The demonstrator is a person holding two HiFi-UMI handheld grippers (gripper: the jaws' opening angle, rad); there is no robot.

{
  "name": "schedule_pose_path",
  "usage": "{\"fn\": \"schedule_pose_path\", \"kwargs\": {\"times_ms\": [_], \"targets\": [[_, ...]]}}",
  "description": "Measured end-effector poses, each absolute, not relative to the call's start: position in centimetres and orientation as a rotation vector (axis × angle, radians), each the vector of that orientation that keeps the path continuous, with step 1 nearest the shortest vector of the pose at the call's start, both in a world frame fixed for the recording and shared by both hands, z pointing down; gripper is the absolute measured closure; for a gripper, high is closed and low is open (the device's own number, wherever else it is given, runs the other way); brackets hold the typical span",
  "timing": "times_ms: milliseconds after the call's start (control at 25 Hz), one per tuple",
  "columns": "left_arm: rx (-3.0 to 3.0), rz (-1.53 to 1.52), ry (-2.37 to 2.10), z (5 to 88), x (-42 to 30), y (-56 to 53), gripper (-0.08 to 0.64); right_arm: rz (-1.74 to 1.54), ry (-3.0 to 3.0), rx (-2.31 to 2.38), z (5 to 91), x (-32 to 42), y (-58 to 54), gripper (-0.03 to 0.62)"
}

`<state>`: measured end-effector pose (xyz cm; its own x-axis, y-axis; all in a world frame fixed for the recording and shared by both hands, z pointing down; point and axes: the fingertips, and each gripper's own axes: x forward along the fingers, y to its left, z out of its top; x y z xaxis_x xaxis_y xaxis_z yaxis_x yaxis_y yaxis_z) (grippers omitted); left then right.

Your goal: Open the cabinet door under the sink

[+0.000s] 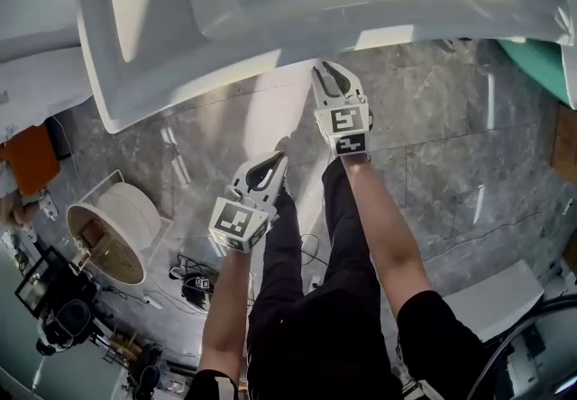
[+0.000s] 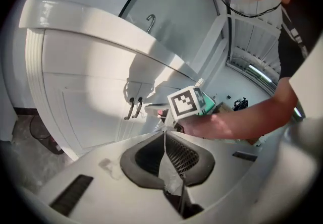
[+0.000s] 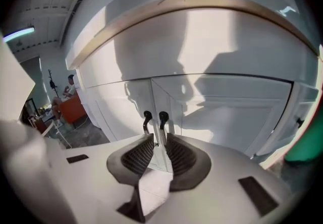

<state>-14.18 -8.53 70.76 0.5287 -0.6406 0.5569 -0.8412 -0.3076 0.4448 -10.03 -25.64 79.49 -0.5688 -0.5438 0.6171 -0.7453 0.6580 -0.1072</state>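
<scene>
Two cabinet doors (image 3: pixel 217 112) face you under the sink (image 3: pixel 192 21), each with one dark handle (image 3: pixel 162 118). Your right gripper (image 3: pixel 159 138) holds its jaws slightly spread, with both handles just beyond the tips. Your left gripper (image 2: pixel 164 134) has its jaws pressed together and empty, the handles ahead and to their left.

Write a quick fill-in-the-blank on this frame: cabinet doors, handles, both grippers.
1. Both cabinet doors under the sink are ____.
2. The right gripper, aimed at the two dark handles, has its jaws ____.
3. The left gripper, held further back, has its jaws ____.
Missing words: closed; open; shut.
</scene>
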Motion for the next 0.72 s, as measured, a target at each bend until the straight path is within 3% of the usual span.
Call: {"fn": "schedule_pose_path", "kwargs": {"times_ms": [440, 720], "targets": [[2.057, 0.375, -1.203, 72.5, -15.2, -7.8, 0.541, 0.382, -2.279, 1.061, 82.0, -12.4, -28.4, 0.457], [2.098, 0.36, -1.16, 72.5, -14.7, -6.5, 0.541, 0.413, -2.242, 1.188, 82.2, -12.4, -29.1, 0.495]]}}
